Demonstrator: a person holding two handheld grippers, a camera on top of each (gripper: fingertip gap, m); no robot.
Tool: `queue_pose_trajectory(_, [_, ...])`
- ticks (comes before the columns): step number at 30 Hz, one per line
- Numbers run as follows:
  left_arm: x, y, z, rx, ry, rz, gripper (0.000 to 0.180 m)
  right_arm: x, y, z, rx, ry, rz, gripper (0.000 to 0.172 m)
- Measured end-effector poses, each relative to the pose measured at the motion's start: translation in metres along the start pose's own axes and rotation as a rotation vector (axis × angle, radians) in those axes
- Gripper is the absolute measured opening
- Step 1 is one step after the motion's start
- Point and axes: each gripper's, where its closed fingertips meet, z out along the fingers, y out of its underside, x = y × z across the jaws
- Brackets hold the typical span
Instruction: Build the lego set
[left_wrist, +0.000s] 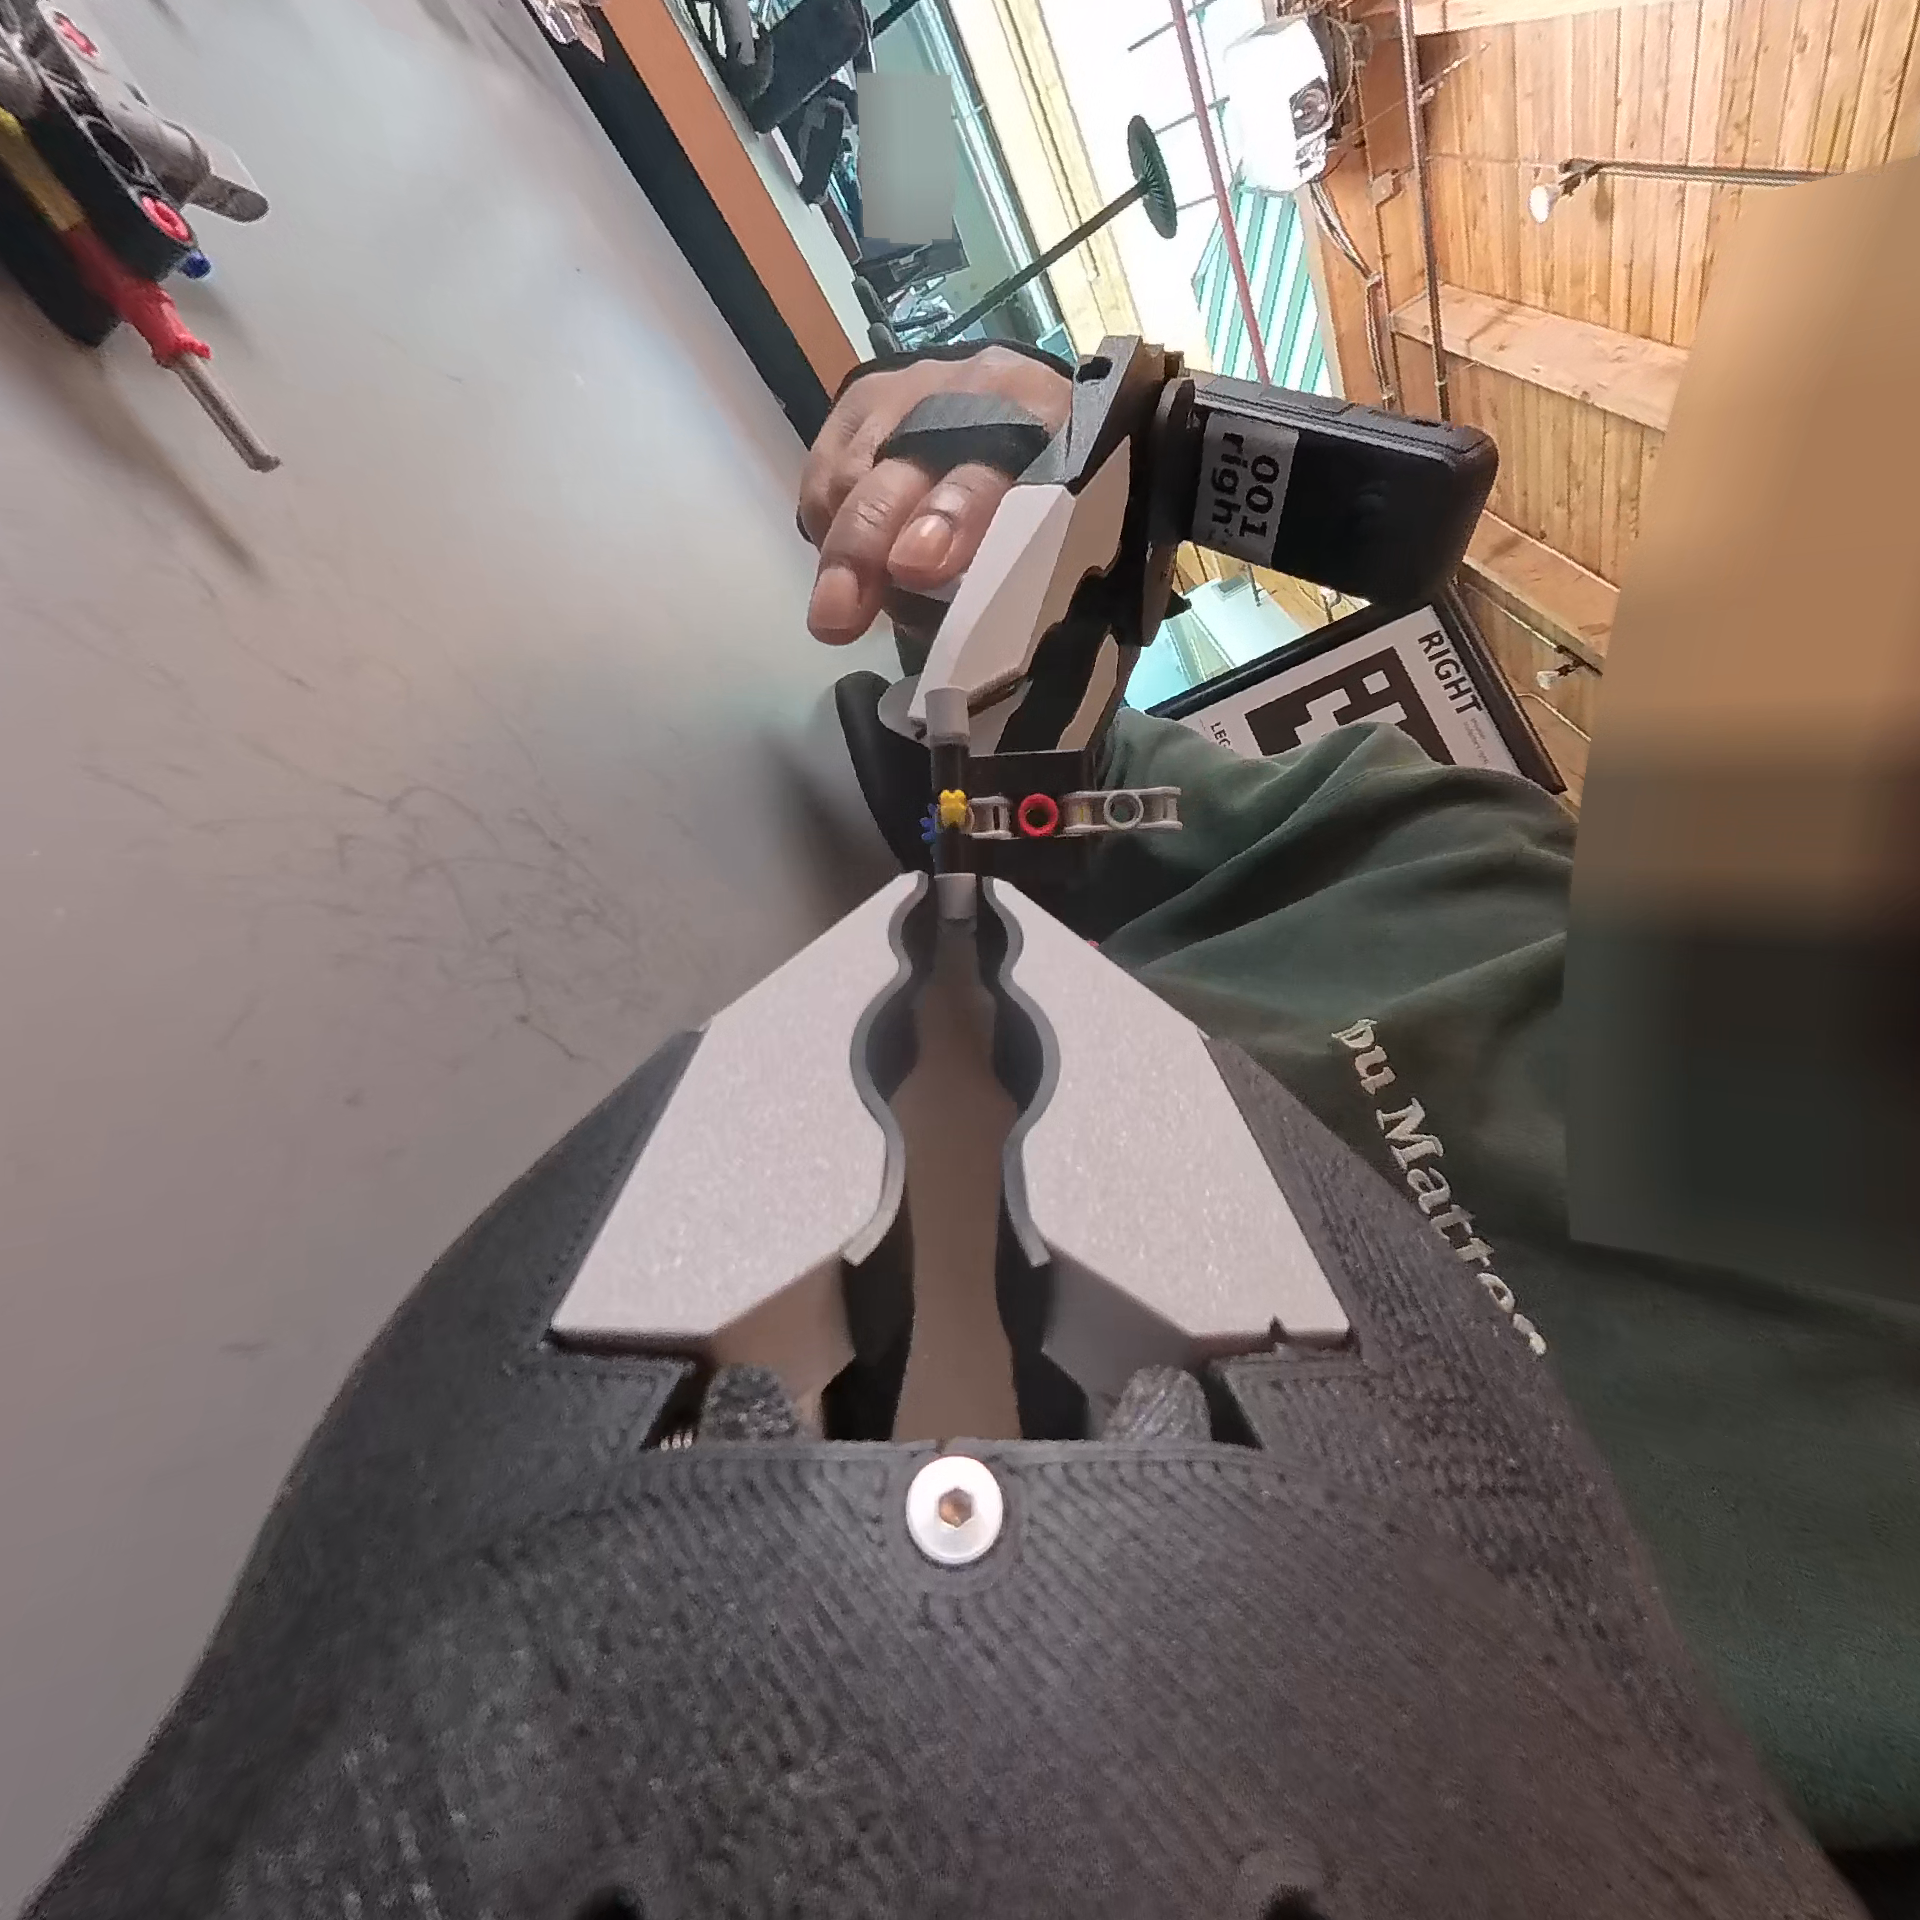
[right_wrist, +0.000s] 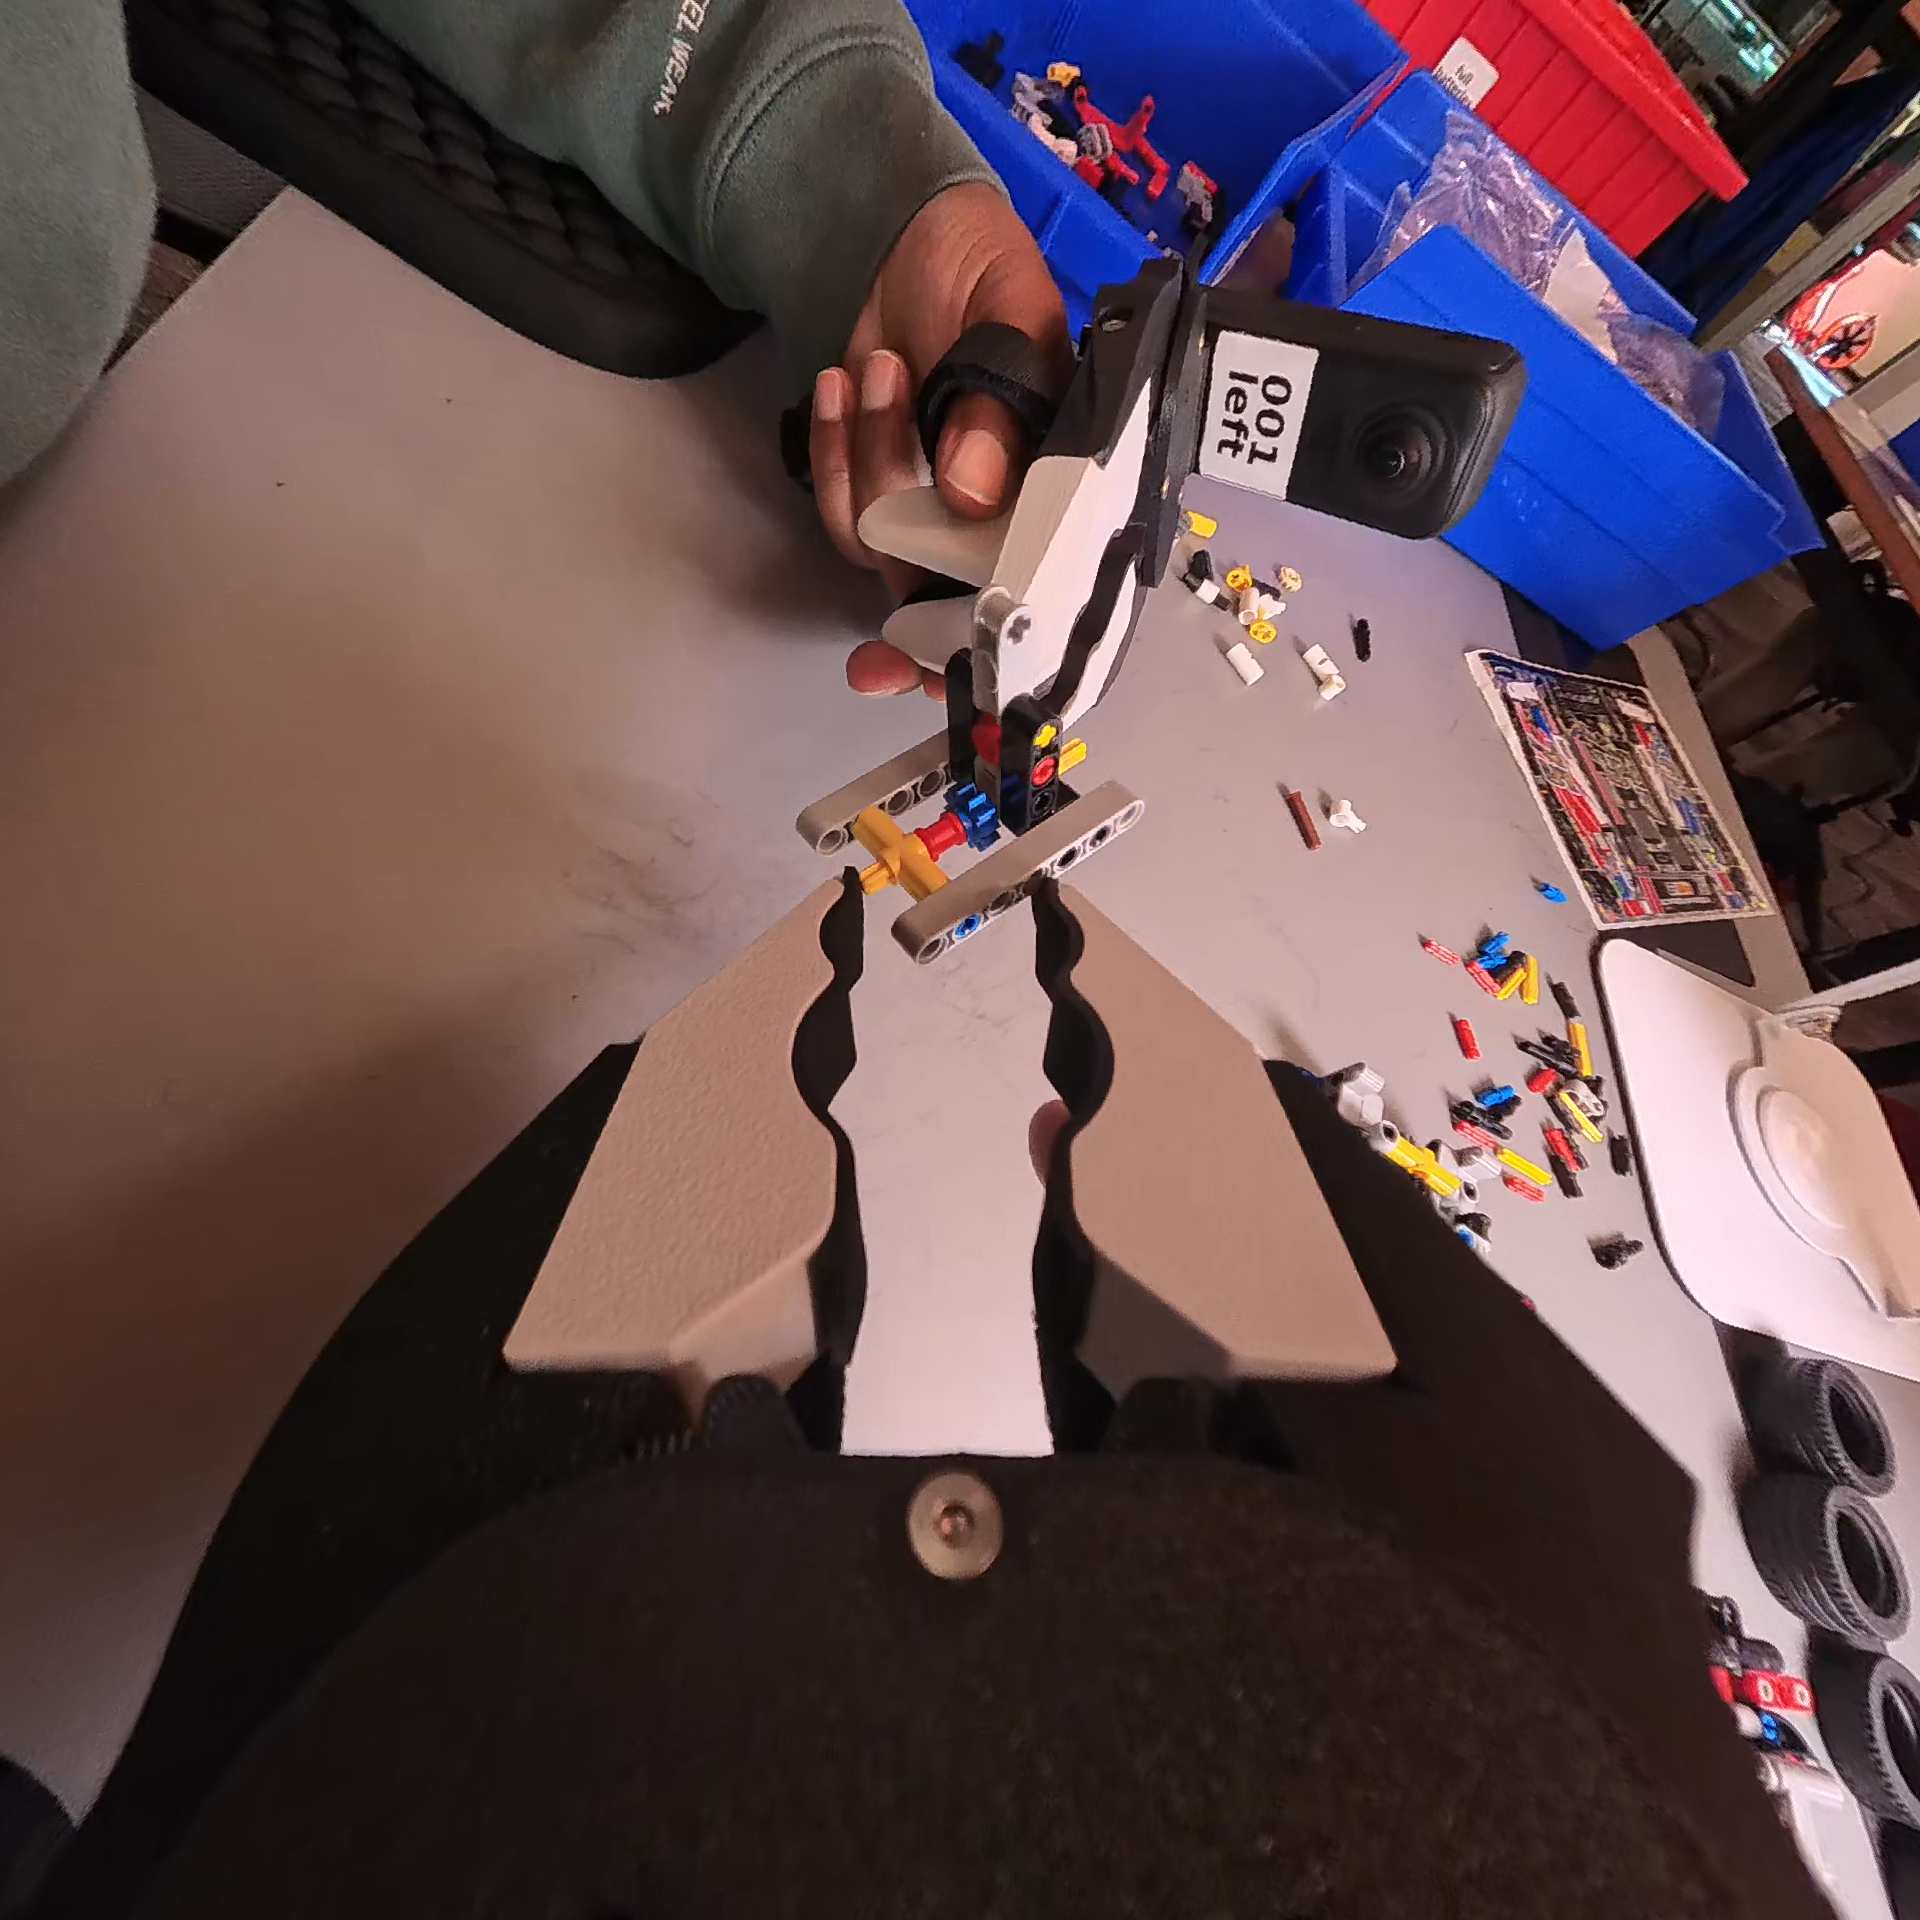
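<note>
Left gripper (left_wrist: 957, 902) jaws clamp grey bush on black axle of brick assembly (left_wrist: 1039, 816); right gripper (left_wrist: 966, 717) at opposite end.

left gripper (left_wrist: 956, 899) pinched nearly closed, right gripper (right_wrist: 945, 894) parted

Toy-brick assembly (right_wrist: 977, 821) midair, left-claw-held

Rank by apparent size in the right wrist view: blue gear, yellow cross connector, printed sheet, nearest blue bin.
1. nearest blue bin
2. printed sheet
3. yellow cross connector
4. blue gear, only slightly smaller than the connector; close call.
</note>
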Motion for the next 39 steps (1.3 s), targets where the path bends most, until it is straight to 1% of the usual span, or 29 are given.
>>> queue_pose_trajectory(21, [-0.010,0.012,0.003,-0.072,-0.061,0.008,0.006,-0.010,0.012,0.007,-0.059,-0.054,0.048,0.027])
queue_pose_trajectory(39, [-0.014,0.014,0.002,-0.088,-0.091,0.012,0.006,-0.012,0.017,0.012,-0.079,-0.058,0.105,0.025])
